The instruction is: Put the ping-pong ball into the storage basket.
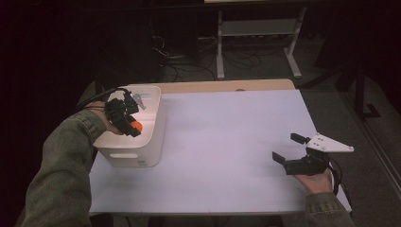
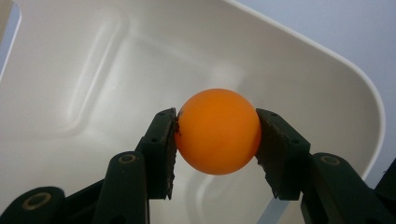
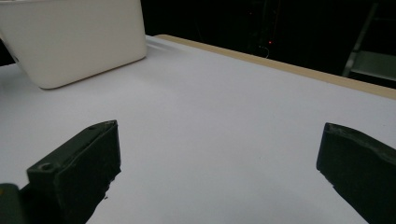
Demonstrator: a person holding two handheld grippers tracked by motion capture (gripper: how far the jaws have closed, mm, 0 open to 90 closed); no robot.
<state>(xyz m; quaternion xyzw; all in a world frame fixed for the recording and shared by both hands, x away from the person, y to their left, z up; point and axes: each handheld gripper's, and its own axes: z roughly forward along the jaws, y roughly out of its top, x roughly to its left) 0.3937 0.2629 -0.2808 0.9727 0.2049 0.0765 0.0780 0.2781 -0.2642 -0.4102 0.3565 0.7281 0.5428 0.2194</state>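
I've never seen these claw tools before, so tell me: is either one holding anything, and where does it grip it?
The left gripper holds an orange ball by its two opposite sides, over the white bin. The right gripper is open and holds nothing.

right gripper [image 3: 219, 172] jaws wide apart — white table [image 3: 224, 116], white bin [image 3: 70, 37] beyond

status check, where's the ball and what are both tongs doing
Left tongs shut on orange ball, over the white bin. Right tongs open above table. Nothing in the way.
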